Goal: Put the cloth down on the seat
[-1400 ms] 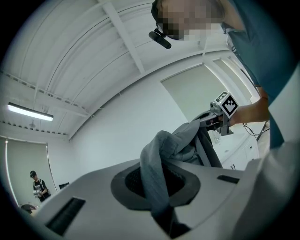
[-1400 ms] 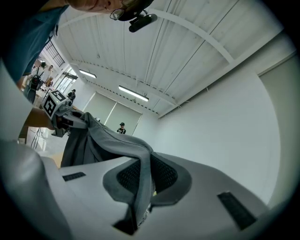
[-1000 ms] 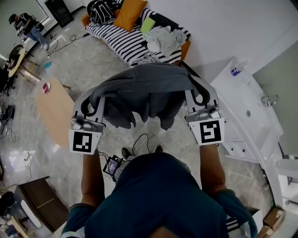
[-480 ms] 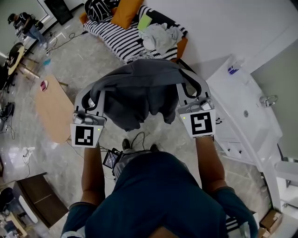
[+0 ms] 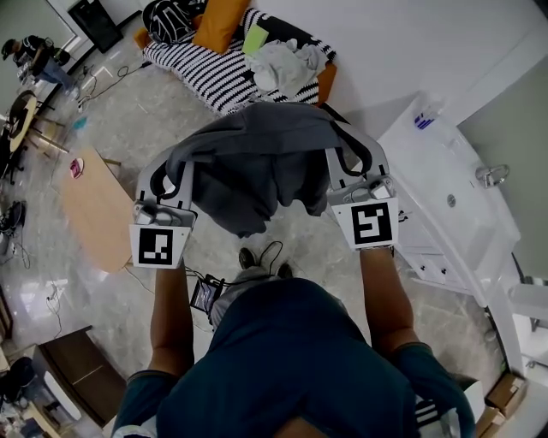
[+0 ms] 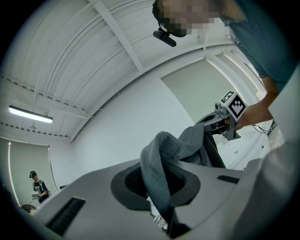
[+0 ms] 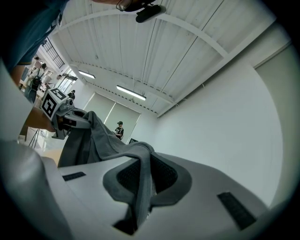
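Observation:
A dark grey cloth [image 5: 257, 162] hangs spread between my two grippers above the floor. My left gripper [image 5: 182, 164] is shut on its left edge, and a fold of cloth [image 6: 157, 164] rises from between the jaws. My right gripper [image 5: 338, 141] is shut on the right edge, where the cloth [image 7: 140, 173] runs down into the closed jaws. The seat, a sofa with a black-and-white striped cover [image 5: 210, 73], lies beyond the cloth at the top of the head view. Each gripper view shows the other gripper, the right gripper [image 6: 229, 112] and the left gripper [image 7: 61, 112].
On the sofa lie an orange cushion [image 5: 214, 21], a green item [image 5: 254, 38] and a heap of pale clothes [image 5: 282, 64]. An oval wooden table [image 5: 94, 214] stands left. A white counter with a sink [image 5: 445, 188] runs along the right. Cables and a small device [image 5: 205, 295] lie by my feet.
Both grippers keep their hold on the cloth. The right gripper has come in slightly to the left and up. The sofa has shifted up and left in the head view.

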`<state>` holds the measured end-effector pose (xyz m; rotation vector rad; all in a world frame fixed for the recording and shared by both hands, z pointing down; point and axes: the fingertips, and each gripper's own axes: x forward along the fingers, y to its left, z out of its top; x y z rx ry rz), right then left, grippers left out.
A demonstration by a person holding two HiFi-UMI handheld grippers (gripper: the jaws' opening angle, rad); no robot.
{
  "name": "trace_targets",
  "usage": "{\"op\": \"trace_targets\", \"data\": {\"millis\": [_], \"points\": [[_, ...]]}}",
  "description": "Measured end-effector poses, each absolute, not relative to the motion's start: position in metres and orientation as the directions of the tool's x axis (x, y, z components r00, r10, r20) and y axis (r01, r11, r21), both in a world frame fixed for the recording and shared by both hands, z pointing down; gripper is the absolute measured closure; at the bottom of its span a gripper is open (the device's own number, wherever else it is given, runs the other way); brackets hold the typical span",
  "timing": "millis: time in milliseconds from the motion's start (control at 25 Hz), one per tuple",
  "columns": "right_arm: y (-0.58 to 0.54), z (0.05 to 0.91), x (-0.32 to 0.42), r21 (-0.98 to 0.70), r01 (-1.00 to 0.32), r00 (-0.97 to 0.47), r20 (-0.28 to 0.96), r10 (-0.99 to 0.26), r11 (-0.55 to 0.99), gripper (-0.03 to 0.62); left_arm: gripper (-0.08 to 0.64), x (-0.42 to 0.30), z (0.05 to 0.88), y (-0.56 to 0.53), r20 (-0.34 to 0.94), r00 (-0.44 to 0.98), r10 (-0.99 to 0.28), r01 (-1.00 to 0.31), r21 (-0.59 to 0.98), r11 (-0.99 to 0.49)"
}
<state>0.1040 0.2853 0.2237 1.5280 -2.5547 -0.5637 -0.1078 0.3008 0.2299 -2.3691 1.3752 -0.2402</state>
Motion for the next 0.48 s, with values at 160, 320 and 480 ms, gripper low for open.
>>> {"op": "trace_targets", "data": {"millis": [160,320,480], "points": [[0.280,0.224,0.103,0.368,-0.834,-0.471,-0.088,-0.878,0.410,0.561,0.532,-0.110,0.228,0.291,-0.048,0.515,-0.856,-0.792,-0.408,-0.454],[0.274,0.222,0.095,0.366,-0.844,-0.452,-0.093,-0.887,0.391,0.561,0.532,-0.118,0.228,0.281,-0.047,0.535,-0.844,-0.781,-0.408,-0.472],[0.268,0.219,0.086,0.365,-0.854,-0.430,-0.089,-0.899,0.372,0.561,0.532,-0.129,0.222,0.269,-0.055,0.554,-0.831,-0.773,-0.406,-0.488]]}}
